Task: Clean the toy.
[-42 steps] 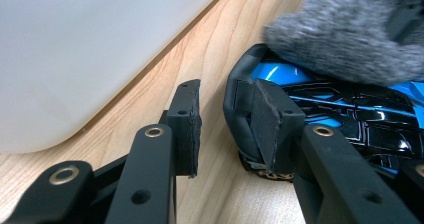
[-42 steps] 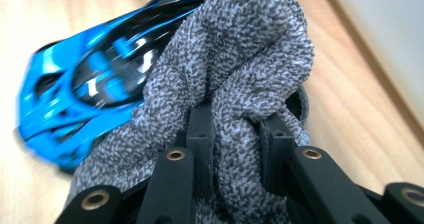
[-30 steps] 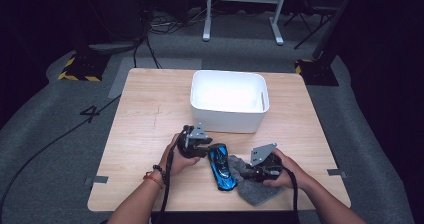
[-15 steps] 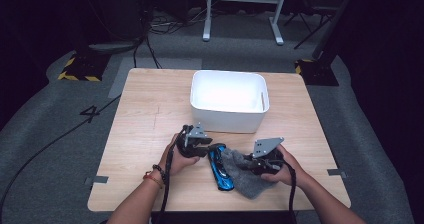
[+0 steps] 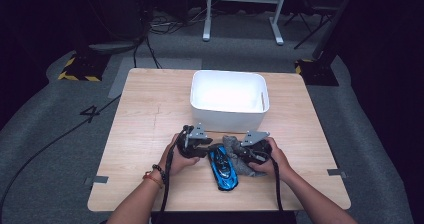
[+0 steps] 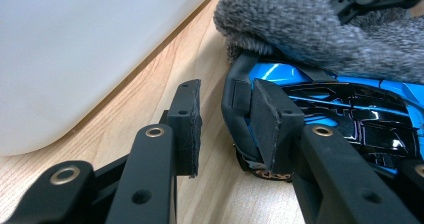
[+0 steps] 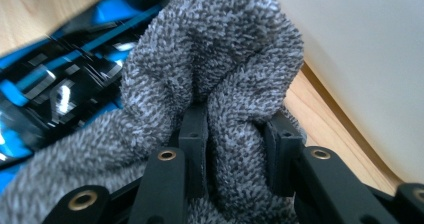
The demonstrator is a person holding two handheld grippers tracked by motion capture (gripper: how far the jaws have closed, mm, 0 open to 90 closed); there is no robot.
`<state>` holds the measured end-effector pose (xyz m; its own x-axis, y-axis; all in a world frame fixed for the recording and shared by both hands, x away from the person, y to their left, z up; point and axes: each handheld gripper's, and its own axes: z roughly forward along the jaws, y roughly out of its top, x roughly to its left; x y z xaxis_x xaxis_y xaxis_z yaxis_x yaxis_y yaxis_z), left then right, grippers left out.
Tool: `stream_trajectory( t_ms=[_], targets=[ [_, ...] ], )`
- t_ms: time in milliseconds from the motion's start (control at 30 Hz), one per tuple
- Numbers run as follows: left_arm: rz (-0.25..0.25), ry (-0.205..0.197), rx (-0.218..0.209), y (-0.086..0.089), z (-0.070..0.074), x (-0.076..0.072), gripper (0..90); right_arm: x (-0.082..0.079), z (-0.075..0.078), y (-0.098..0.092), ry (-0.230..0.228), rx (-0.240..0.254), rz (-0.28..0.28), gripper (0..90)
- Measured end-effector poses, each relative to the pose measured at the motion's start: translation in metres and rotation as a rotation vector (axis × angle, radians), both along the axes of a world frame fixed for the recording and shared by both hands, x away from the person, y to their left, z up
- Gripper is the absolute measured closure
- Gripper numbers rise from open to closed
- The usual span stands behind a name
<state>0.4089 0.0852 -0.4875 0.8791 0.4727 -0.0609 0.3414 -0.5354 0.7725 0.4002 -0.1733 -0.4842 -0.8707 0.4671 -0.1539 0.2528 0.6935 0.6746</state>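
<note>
While our right gripper [image 5: 245,153] pinches a fold of the fuzzy grey knitted cloth [image 7: 215,84], its fingers [image 7: 192,134] clenched on the fabric, our left gripper [image 5: 200,146] waits with fingers [image 6: 185,116] released, bracketing nothing. One left pad rests against the nose of the glossy blue and black toy car [image 5: 223,167]; the other stands over bare wood.

On the light wooden bench [image 5: 150,114], the car lies near the front edge, between our hands, and the cloth drapes over its far end, just at 6 o'clock of the white rectangular plastic bin [image 5: 229,96]. From the car, the cloth sits around 1 o'clock.

We judge the step in hand to be lifting the cloth off the car. To do it well, we should raise the fold slowly toward 12 o'clock, letting the left gripper steady or clasp the car's nose so it does not roll or drag along. A snagged loop could tug the car.
</note>
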Motion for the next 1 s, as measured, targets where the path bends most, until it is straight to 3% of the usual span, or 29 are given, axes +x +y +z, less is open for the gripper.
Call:
stream_trajectory(
  t_ms=[133,200,333,400,533,833,933,1000],
  targets=[
    [0.002,-0.003,0.003,0.000,0.000,0.000,64.9,0.002,0.002,-0.008,-0.005,-0.050,-0.004,70.4],
    [0.003,-0.003,0.004,0.000,0.000,0.000,64.9,0.001,0.004,-0.013,0.022,-0.064,0.019,71.2],
    [0.005,-0.003,0.005,0.000,0.000,0.000,64.9,-0.010,0.006,-0.020,0.118,-0.029,0.121,72.0],
    [0.003,-0.005,0.009,0.000,0.001,0.000,64.9,-0.019,0.007,-0.019,0.127,-0.038,0.187,72.1],
    [0.002,-0.006,0.012,-0.001,0.001,0.000,64.8,-0.032,0.011,-0.018,0.135,-0.066,0.260,72.3],
    [-0.002,-0.005,0.010,0.000,0.001,0.000,64.6,-0.049,0.017,-0.022,0.179,-0.130,0.364,72.2],
    [0.000,-0.008,0.013,-0.001,0.001,-0.001,64.7,-0.051,0.021,-0.024,0.180,-0.122,0.398,73.6],
    [0.000,-0.004,0.009,0.000,0.001,0.000,64.7,-0.050,0.027,-0.025,0.192,-0.078,0.407,74.0]
  ],
)
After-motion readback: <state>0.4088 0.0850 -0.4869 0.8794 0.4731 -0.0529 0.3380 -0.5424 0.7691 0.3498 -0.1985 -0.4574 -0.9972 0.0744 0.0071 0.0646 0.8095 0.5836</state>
